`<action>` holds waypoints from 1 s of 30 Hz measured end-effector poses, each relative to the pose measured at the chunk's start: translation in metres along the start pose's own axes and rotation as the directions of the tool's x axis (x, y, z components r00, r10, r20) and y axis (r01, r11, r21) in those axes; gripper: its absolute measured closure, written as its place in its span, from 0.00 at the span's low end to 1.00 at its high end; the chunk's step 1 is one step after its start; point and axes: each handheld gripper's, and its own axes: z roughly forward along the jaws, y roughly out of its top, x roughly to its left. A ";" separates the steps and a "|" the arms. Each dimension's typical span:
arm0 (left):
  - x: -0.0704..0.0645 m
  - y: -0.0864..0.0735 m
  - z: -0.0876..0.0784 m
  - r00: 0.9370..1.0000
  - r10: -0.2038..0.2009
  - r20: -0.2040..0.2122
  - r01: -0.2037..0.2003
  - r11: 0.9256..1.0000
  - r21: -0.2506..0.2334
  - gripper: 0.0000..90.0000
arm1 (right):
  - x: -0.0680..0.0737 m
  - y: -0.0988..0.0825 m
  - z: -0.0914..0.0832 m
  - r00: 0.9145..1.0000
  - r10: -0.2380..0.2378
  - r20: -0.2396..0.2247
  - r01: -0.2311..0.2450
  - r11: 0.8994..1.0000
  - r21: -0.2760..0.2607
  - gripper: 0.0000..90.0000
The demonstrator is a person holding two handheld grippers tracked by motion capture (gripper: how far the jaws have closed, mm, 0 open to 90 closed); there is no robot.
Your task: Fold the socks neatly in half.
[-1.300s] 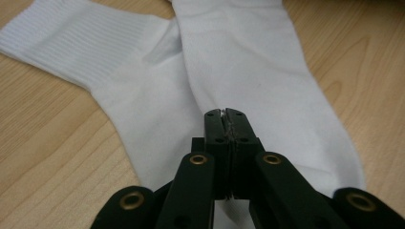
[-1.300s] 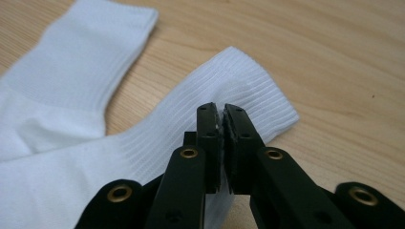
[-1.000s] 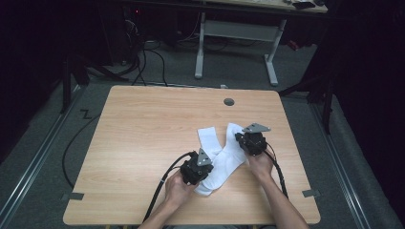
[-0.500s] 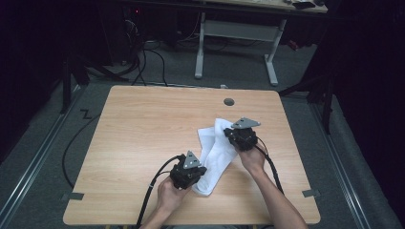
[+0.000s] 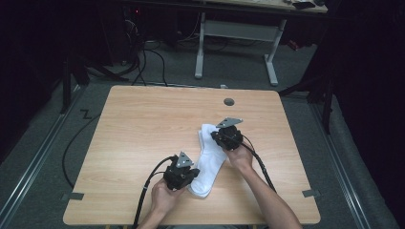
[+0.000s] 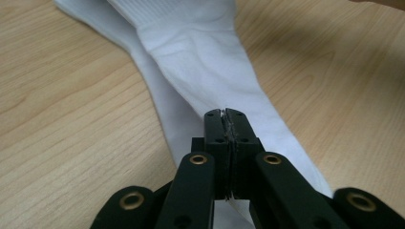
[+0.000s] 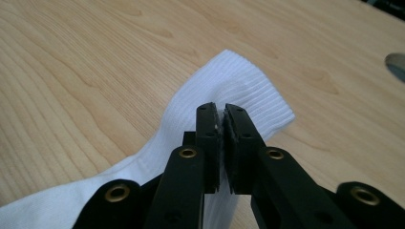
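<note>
Both claws have slid leftward across the wooden surface (image 5: 143, 124) since a second ago, and the white socks (image 5: 210, 160), which then lay crossed in a spread V, are now drawn into one narrow strip running from near the surface's middle down toward its front edge.

That surface is a pale wood-grain top with a small round grey grommet (image 5: 229, 101) near its far edge; beyond it stands a second desk on a white frame (image 5: 234, 36), with dark cables (image 5: 143, 52) on the floor.

On the surface, the socks lie one over the other, overlapping along most of their length. In the left gripper view the upper sock (image 6: 200, 57) lies across the lower one (image 6: 172, 119), which peeks out along its left side.

At the strip's near end, the left claw (image 5: 191, 177) sits with its jaws pressed together on the sock fabric; the left gripper view (image 6: 224, 117) shows white cloth pinched at the tips. At the far end, the right claw (image 5: 217, 136) is closed narrowly on the ribbed cuff (image 7: 248, 90), a sliver of fabric caught between its pads (image 7: 220, 117). Each claw trails a black cable toward the front edge, and a hand grips each from behind.
</note>
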 end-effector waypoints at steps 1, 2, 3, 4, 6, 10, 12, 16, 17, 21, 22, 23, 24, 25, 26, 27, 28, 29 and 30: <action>0.002 -0.001 0.001 1.000 -0.005 0.000 0.005 1.000 0.009 0.99 | 0.000 -0.001 0.004 1.000 0.011 -0.004 -0.011 1.000 0.007 0.94; 0.002 -0.001 0.001 1.000 -0.008 0.000 0.008 1.000 0.012 0.99 | -0.001 -0.001 0.007 1.000 0.020 -0.013 -0.019 1.000 0.012 0.94; 0.003 -0.002 0.002 1.000 -0.006 -0.002 0.006 1.000 0.018 0.99 | 0.000 -0.002 0.009 1.000 0.018 -0.017 -0.018 1.000 0.011 0.94; 0.003 -0.003 0.003 1.000 -0.007 -0.001 0.008 1.000 0.023 0.99 | 0.000 -0.002 0.011 1.000 0.019 -0.021 -0.019 1.000 0.014 0.94; 0.003 -0.005 0.005 1.000 -0.013 0.001 0.013 0.999 0.031 0.99 | 0.001 -0.004 0.015 0.999 0.028 -0.032 -0.027 0.999 0.022 0.94; 0.003 -0.008 0.008 1.000 -0.016 0.003 0.016 0.999 0.046 0.98 | 0.003 -0.008 0.022 0.999 0.028 -0.032 -0.026 0.999 0.043 0.91; 0.004 -0.009 0.009 1.000 -0.023 0.003 0.023 0.999 0.044 0.97 | 0.003 -0.009 0.025 0.999 0.029 -0.030 -0.027 0.998 0.060 0.86; 0.003 -0.007 0.008 0.999 -0.033 0.003 0.033 0.999 0.018 0.90 | 0.002 -0.011 0.028 0.999 0.039 -0.011 -0.038 0.997 0.064 0.75; 0.003 -0.006 0.008 0.999 -0.038 0.001 0.038 0.999 0.008 0.86 | 0.002 -0.012 0.026 0.999 0.041 -0.006 -0.040 0.998 0.055 0.72; 0.005 -0.003 0.010 0.999 -0.042 -0.013 0.042 0.999 0.002 0.75 | 0.004 -0.012 0.012 0.999 0.034 0.007 -0.034 0.999 0.013 0.70; 0.005 -0.002 0.011 0.999 -0.041 -0.019 0.041 0.999 0.000 0.73 | 0.005 -0.012 0.008 1.000 0.024 0.008 -0.024 1.000 0.005 0.70; 0.006 0.000 0.011 0.999 -0.039 -0.025 0.039 0.999 -0.001 0.71 | 0.006 -0.013 0.004 1.000 0.015 0.006 -0.015 1.000 -0.005 0.70; 0.006 0.001 0.012 0.999 -0.041 -0.030 0.041 0.999 -0.006 0.70 | 0.008 -0.013 -0.001 1.000 0.011 0.002 -0.011 1.000 -0.010 0.71; 0.007 0.002 0.011 0.999 -0.041 -0.036 0.041 0.999 -0.008 0.67 | 0.009 -0.015 -0.005 1.000 0.008 0.000 -0.008 1.000 -0.018 0.73; 0.008 0.004 0.011 0.998 -0.041 -0.043 0.041 0.999 -0.014 0.65 | 0.010 -0.017 -0.009 1.000 0.011 -0.008 -0.011 1.000 -0.024 0.75; 0.010 0.005 0.012 0.998 -0.043 -0.049 0.042 0.999 -0.019 0.64 | 0.012 -0.019 -0.012 1.000 0.019 -0.020 -0.019 0.999 -0.025 0.76; 0.011 0.006 0.012 0.998 -0.046 -0.053 0.045 0.999 -0.021 0.62 | 0.013 -0.022 -0.014 0.999 0.017 -0.030 -0.017 1.000 -0.026 0.77; 0.014 0.008 0.012 0.997 -0.053 -0.057 0.052 0.998 -0.027 0.62 | 0.016 -0.025 -0.016 0.999 0.015 -0.038 -0.016 1.000 -0.022 0.78; 0.016 0.010 0.013 0.997 -0.058 -0.057 0.056 0.998 -0.025 0.61 | 0.018 -0.028 -0.018 0.999 0.017 -0.047 -0.017 1.000 -0.017 0.79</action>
